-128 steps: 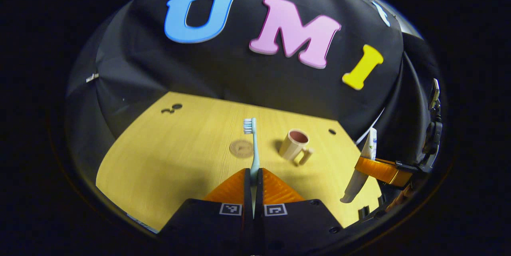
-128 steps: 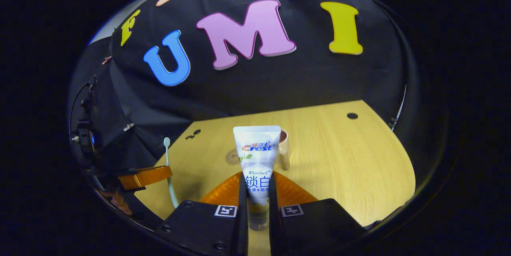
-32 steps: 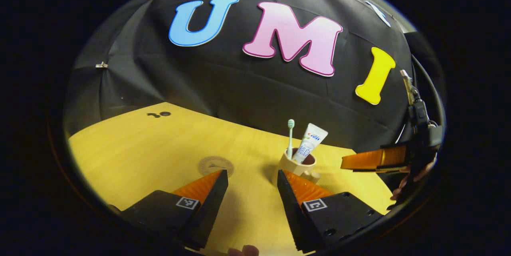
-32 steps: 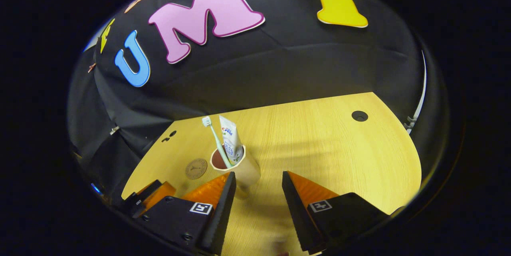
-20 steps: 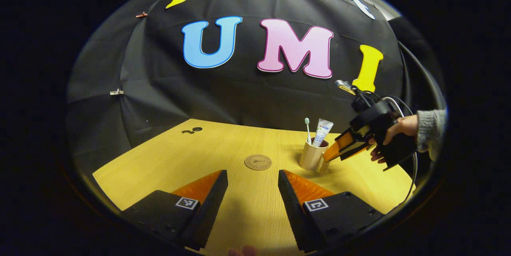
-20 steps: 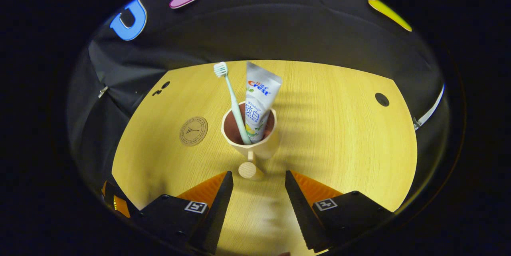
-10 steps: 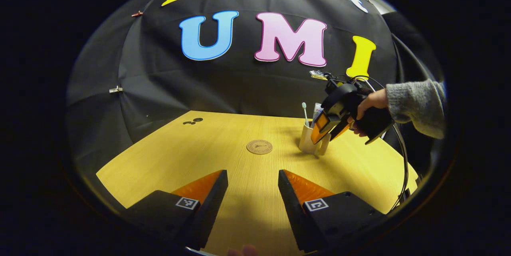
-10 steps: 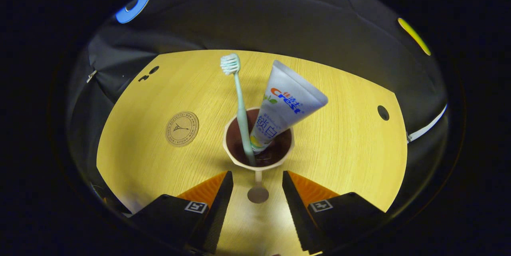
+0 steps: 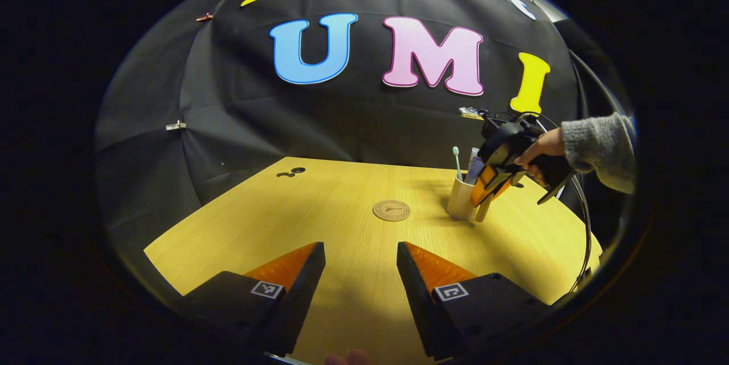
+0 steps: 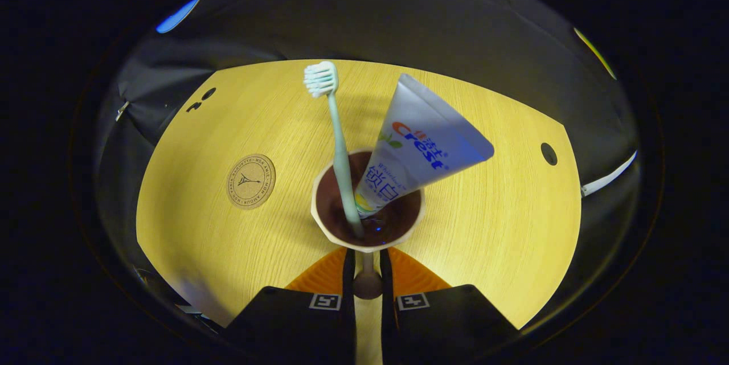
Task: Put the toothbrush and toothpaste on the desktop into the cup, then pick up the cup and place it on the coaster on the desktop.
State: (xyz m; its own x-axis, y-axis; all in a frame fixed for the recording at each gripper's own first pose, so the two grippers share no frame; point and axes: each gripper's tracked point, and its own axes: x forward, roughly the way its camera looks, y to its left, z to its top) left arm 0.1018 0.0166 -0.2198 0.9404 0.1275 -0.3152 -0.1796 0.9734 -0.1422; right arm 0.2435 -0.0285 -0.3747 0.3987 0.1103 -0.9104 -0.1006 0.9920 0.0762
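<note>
A beige cup (image 10: 368, 240) with a dark inside stands upright on the wooden desktop (image 10: 501, 228). In it lean a mint toothbrush (image 10: 336, 143) and a white toothpaste tube (image 10: 416, 148). My right gripper (image 10: 365, 267) is shut on the cup's handle (image 10: 367, 284), looking down into the cup. A round cork coaster (image 10: 250, 180) lies to the cup's left. In the left gripper view my left gripper (image 9: 360, 251) hangs open over the near desktop (image 9: 319, 222), well short of the coaster (image 9: 391, 210), the cup (image 9: 460, 200) and the right gripper (image 9: 484, 193) at the cup.
A hand in a grey sleeve (image 9: 598, 146) holds the right gripper, with a cable (image 9: 586, 228) hanging off the desk's right edge. Small holes (image 10: 549, 154) mark the desktop. Black cloth walls close the back and sides.
My right gripper has gone from open to shut on the cup's handle. The left gripper has stayed open and drawn back slightly.
</note>
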